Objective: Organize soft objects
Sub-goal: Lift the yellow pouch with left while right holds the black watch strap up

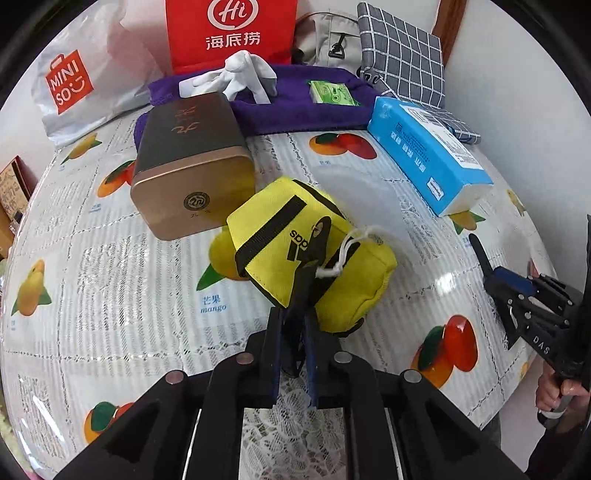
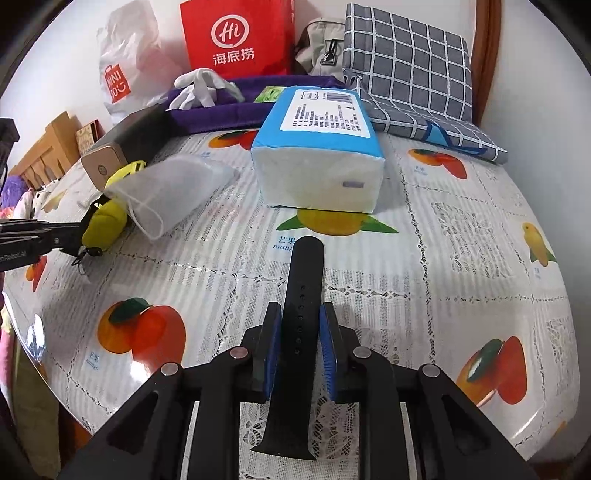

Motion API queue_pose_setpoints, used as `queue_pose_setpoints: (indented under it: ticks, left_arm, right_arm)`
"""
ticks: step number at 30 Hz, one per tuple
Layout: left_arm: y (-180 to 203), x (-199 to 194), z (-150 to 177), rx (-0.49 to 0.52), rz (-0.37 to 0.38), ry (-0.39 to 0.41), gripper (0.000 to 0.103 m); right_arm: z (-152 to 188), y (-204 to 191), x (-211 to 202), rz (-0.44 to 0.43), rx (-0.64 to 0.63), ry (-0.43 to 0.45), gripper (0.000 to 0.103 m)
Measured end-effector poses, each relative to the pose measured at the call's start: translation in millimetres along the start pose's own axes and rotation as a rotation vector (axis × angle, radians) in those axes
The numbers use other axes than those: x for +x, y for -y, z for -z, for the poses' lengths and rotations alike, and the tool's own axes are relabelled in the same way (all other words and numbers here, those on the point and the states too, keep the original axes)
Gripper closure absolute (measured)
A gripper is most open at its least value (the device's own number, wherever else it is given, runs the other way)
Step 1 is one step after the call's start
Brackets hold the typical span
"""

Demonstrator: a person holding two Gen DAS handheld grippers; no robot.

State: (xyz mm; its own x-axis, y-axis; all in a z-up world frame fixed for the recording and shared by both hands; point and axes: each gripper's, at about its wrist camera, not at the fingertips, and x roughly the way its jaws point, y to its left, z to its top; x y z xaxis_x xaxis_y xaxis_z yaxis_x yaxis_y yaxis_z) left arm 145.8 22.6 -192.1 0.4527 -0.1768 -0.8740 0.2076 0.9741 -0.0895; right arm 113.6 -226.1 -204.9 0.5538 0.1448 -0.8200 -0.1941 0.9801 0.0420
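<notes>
soft yellow pouch, black zip and logo, lies tilted.

- Red Hi bag: top cut off by the frame edge in both views.
- Left hand-held gripper: fingertips buried against the yellow pouch; can't see what they pinch, fabric or the white cord.
- Yellow pouch from the right wrist view: mostly hidden behind a clear plastic bag.
- Black strap: lower end disappears under the right hand-held gripper body.
- Person's hand: only fingers visible at the right edge.
- Grey bag: mostly blocked by the checked cushion.
- Small green packet: print too small to read.
- Left margin of the right wrist view: clutter too blurred to identify.
</notes>
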Motion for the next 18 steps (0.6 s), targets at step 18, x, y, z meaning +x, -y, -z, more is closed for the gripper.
queue_pose_setpoints:
  ticks: [18]
  left_arm:
    - [-17,-34,-4,-0.091,0.053,0.095,0.099]
  right_arm:
    - [-13,3,-20,-0.049,0.006,0.08,0.083]
